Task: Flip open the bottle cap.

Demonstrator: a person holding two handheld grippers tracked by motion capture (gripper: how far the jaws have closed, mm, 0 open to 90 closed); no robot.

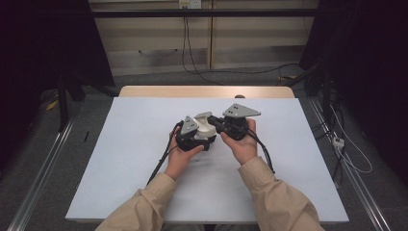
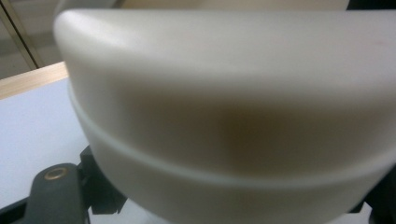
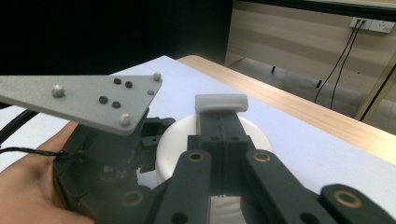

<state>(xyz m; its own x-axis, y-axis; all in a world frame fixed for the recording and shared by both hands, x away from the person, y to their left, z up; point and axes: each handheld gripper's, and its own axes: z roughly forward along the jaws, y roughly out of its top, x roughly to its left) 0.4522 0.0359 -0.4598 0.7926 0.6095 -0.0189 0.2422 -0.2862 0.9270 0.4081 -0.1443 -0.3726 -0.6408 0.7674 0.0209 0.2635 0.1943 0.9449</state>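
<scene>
We count two grippers, two hands, one cream-white round container and one small grey piece, all gathered near the middle of the desk, which is covered with a pale sheet.

In the high view, the left gripper sits in the person's left hand and the right gripper in the right hand. Each gripper carries one grey three-cornered plate on top. The two grippers point toward each other, and the container lies between them, touching both.

In the right gripper view, the jaws of the right gripper stand pressed together, with no visible gap, and reach out over the top of the container. At their far end they pinch the grey piece, a short bar with rounded ends that lies crosswise above the container. We cannot tell whether that piece is joined to the container.

In the left gripper view, the container looms very close and blurred, a curved wall with one raised ridge running around it. It hides the jaw tips of the left gripper, so we cannot tell how far they are open or whether they grip the wall.
</scene>
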